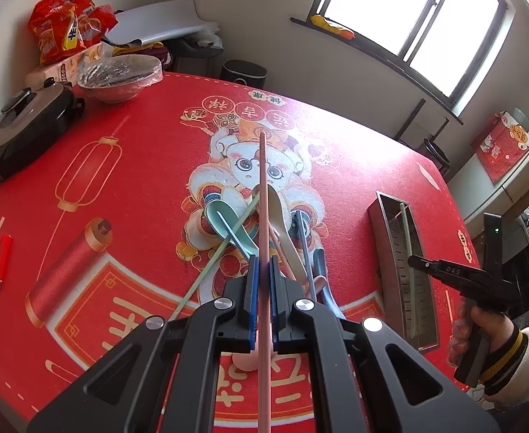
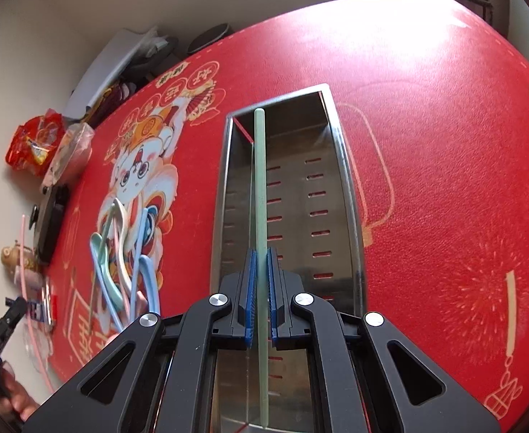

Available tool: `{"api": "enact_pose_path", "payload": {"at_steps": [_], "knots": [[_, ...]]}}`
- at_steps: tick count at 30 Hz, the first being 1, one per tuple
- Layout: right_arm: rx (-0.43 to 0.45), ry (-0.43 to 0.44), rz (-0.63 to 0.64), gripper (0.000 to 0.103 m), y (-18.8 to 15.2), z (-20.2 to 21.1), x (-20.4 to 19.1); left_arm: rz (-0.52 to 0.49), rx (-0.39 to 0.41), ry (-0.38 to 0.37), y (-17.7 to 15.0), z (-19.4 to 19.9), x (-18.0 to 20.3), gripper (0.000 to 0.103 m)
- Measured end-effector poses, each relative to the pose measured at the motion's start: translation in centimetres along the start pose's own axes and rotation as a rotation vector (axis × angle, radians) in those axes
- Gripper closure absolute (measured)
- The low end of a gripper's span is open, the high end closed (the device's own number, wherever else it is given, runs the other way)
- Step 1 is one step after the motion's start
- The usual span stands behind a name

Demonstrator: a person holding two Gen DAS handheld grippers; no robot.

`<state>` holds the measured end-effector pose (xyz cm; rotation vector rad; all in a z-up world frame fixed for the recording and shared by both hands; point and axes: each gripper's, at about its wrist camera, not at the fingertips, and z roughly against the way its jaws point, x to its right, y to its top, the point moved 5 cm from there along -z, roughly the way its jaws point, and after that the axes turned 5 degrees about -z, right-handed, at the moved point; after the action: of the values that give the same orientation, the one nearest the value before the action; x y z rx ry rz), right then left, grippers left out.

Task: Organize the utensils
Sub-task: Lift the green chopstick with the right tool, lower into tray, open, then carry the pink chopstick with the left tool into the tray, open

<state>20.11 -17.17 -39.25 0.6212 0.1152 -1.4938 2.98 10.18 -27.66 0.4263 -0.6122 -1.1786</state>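
Observation:
My left gripper (image 1: 263, 265) is shut on a pink chopstick (image 1: 262, 187), held above the table and pointing away from me. Under it lies a heap of utensils: a teal spoon (image 1: 224, 222), a cream spoon (image 1: 278, 213), a blue spoon (image 1: 323, 270), a grey-blue chopstick (image 1: 305, 249) and a green chopstick (image 1: 214, 263). My right gripper (image 2: 260, 265) is shut on another green chopstick (image 2: 260, 180), which runs lengthwise over the slotted steel tray (image 2: 345, 180). The same tray (image 1: 390, 281) stands right of the heap in the left wrist view.
A red printed cloth (image 1: 120, 187) covers the table. A lidded black pot (image 1: 30, 122), a wrapped bowl (image 1: 120, 75) and snack bags (image 1: 66, 25) stand at the far left. A lighter (image 1: 3, 259) lies by the left edge. A hand (image 1: 480, 328) holds the right gripper.

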Motion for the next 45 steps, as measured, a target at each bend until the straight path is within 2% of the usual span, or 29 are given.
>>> {"api": "enact_pose_path", "payload": {"at_steps": [7, 17, 21, 26, 27, 29, 30, 35, 38, 42, 45], "knots": [[-0.081, 0.009, -0.028, 0.097, -1.2, -2.4, 0.0, 0.026, 0.01, -0.005, -0.3, 0.6, 1.5, 0.098], [-0.14, 0.066, -0.059, 0.095, -1.3, -2.9, -0.2, 0.023, 0.015, -0.008, -0.5, 0.9, 3.5, 0.098], [-0.099, 0.09, -0.057, 0.095, -0.8, -0.8, 0.0, 0.003, 0.012, -0.027, 0.0, 0.4, 5.0, 0.098], [0.018, 0.05, 0.033, 0.094, 0.3, 3.5, 0.2, -0.034, -0.009, -0.074, 0.5, -1.3, 8.0, 0.098], [0.034, 0.036, 0.049, 0.09, 0.5, 4.3, 0.5, -0.04, -0.015, -0.087, 0.6, -1.7, 8.7, 0.098], [0.068, 0.01, 0.064, 0.061, 0.8, 5.6, 1.2, -0.053, -0.029, -0.111, 0.7, -2.7, 10.2, 0.098], [0.09, 0.001, 0.068, 0.042, 1.0, 6.3, 1.7, -0.063, -0.035, -0.122, 0.7, -3.2, 10.9, 0.098], [0.134, -0.045, 0.092, 0.039, 1.5, 8.6, 4.4, -0.1, -0.069, -0.174, 0.4, -6.1, 15.1, 0.098], [0.147, -0.063, 0.085, 0.017, 1.5, 9.5, 6.3, -0.094, -0.103, -0.196, -0.3, -8.3, 17.3, 0.098], [0.148, -0.084, 0.092, 0.015, 1.4, 10.1, 8.3, -0.081, -0.142, -0.194, -1.1, -11.0, 19.3, 0.098], [0.144, -0.1, 0.096, 0.015, 1.2, 10.3, 9.6, -0.084, -0.169, -0.166, -1.6, -12.8, 20.4, 0.098]]}}
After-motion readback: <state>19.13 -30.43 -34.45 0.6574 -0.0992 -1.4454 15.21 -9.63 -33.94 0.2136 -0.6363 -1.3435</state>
